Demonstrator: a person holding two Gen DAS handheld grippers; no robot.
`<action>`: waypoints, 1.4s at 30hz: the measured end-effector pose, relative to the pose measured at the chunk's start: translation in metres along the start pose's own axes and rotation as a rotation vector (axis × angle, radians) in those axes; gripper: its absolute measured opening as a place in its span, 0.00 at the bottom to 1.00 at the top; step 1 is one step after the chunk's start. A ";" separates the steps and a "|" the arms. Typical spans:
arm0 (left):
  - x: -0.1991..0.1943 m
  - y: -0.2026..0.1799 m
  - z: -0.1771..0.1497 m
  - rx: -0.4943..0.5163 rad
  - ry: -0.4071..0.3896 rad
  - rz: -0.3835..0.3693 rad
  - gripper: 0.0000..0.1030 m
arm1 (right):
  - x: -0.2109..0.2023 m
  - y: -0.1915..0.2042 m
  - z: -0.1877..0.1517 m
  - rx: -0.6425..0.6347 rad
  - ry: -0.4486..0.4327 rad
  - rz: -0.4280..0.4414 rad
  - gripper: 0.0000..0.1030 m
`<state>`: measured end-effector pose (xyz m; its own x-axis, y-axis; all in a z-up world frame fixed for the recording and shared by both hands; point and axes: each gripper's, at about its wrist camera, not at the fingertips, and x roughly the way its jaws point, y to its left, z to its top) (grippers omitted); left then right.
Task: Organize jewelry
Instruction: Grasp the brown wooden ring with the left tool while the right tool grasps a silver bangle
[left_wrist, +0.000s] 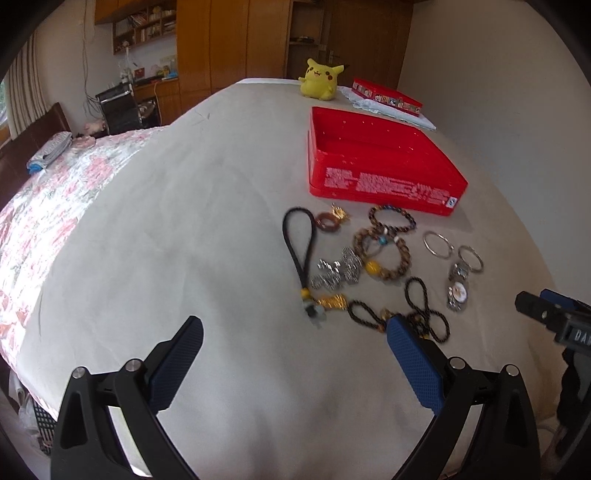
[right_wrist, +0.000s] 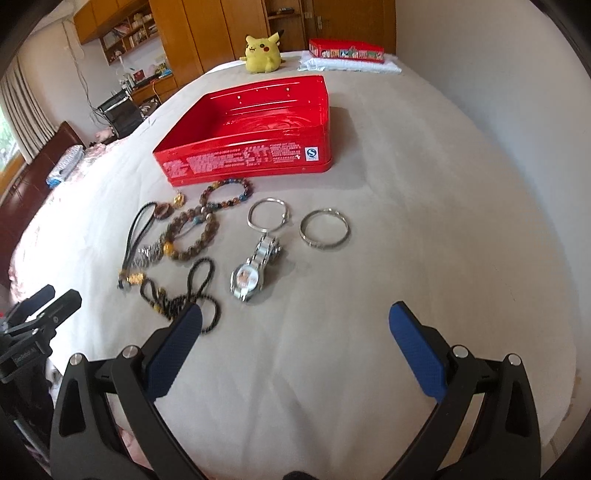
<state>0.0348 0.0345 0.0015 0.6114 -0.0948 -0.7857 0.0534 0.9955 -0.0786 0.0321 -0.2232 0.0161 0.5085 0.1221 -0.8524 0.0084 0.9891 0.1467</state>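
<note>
An empty red tin box (left_wrist: 384, 155) (right_wrist: 258, 125) sits on the pale bedsheet. In front of it lies scattered jewelry: brown bead bracelets (left_wrist: 388, 254) (right_wrist: 192, 232), a dark cord strap with gold charm (left_wrist: 299, 251) (right_wrist: 135, 236), a black bead necklace (left_wrist: 424, 306) (right_wrist: 199, 291), a silver watch (left_wrist: 458, 288) (right_wrist: 255, 269) and two silver bangles (left_wrist: 437, 243) (right_wrist: 324, 229). My left gripper (left_wrist: 295, 328) hovers open, near and left of the pile. My right gripper (right_wrist: 295, 317) hovers open, just short of the watch. Nothing is between either pair of fingers.
A yellow plush toy (left_wrist: 319, 79) (right_wrist: 262, 53) and a red lid on folded white cloth (left_wrist: 386, 96) (right_wrist: 347, 51) sit at the bed's far end. A floral quilt (left_wrist: 55, 199) covers the left side. A white wall (right_wrist: 498, 74) runs along the right.
</note>
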 end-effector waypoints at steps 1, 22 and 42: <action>0.002 0.002 0.006 0.003 0.008 -0.012 0.96 | 0.005 -0.007 0.007 0.023 0.026 0.038 0.97; 0.107 -0.010 0.095 -0.010 0.265 -0.125 0.65 | 0.071 -0.047 0.074 0.103 0.175 0.139 0.62; 0.163 -0.026 0.122 0.120 0.347 -0.240 0.48 | 0.106 -0.061 0.092 0.128 0.239 0.142 0.58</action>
<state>0.2293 -0.0060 -0.0499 0.2699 -0.2993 -0.9152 0.2653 0.9368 -0.2281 0.1647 -0.2784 -0.0366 0.2954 0.2893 -0.9105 0.0680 0.9443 0.3221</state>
